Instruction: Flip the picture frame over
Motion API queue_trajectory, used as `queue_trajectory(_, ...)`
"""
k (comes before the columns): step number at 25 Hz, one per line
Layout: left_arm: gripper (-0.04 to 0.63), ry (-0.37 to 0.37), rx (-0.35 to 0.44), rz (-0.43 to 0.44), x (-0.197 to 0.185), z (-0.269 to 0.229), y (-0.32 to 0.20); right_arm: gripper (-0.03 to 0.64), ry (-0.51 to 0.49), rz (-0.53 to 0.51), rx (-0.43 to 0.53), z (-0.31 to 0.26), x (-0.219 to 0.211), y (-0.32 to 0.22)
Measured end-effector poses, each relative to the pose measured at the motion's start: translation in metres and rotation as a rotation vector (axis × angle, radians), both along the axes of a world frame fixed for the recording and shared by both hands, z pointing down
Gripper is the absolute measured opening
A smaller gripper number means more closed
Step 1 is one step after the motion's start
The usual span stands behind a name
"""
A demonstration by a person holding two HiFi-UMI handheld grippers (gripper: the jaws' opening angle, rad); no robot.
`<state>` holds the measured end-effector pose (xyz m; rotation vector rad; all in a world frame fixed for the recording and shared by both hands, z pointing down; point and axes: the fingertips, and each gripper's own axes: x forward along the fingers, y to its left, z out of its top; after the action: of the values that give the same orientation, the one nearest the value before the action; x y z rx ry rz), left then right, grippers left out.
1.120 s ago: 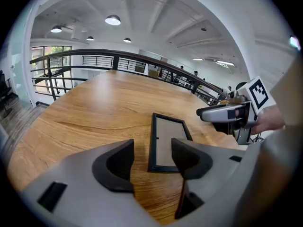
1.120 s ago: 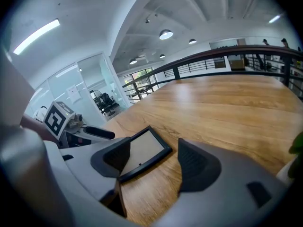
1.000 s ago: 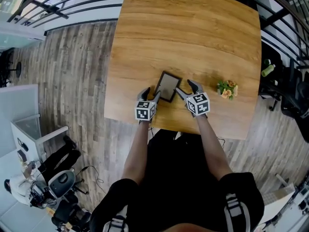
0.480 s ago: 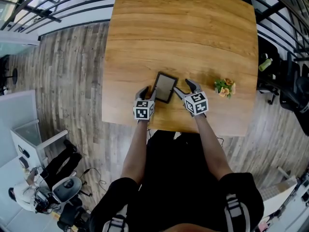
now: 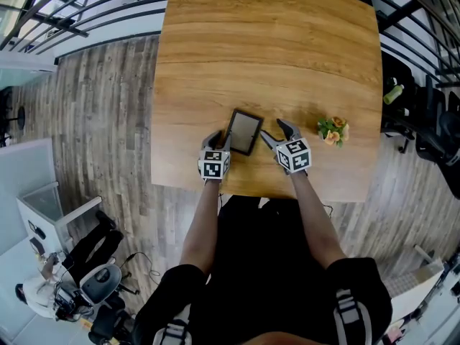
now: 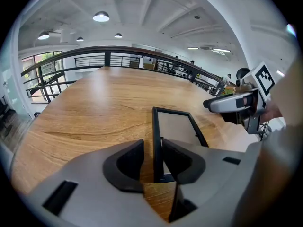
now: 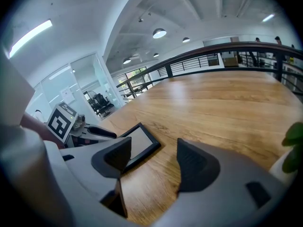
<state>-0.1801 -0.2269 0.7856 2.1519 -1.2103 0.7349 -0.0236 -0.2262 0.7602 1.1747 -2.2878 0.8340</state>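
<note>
Jaws closing — left hand-held gripper (image 6: 152, 149) astride picture frame (image 6: 178, 126), perhaps touching.

The person wears a black short-sleeved top (image 5: 273, 257), loose and plain across the front. The left forearm (image 5: 205, 218) and right forearm (image 5: 310, 207) are uncovered. Grey-and-white striped patches (image 5: 347, 309) sit low on each side of the dark clothing.

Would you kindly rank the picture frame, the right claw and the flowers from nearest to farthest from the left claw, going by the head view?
1. Picture frame: its edge stands between the left claw's jaws, which have just been closing.
2. Right claw: beyond the frame, on its right.
3. Flowers: farthest, out to the right.
</note>
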Motion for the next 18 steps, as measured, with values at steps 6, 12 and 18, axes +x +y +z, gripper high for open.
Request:
queue_trajectory(6, 0.140, -0.013, 0.005, 0.022, 0.001, 0.000, 0.000, 0.301, 0.006, 0.006, -0.004, -0.001, 0.003, 0.002)
queue_trajectory(12, 0.137, -0.070, 0.028, 0.076, 0.003, 0.001, 0.000, 0.301, 0.013, 0.021, -0.009, 0.001, 0.010, 0.004)
queue_trajectory(18, 0.071, -0.080, 0.027, 0.085, 0.010, 0.001, 0.003, 0.301, 0.020, 0.030, -0.008, -0.001, 0.014, 0.007)
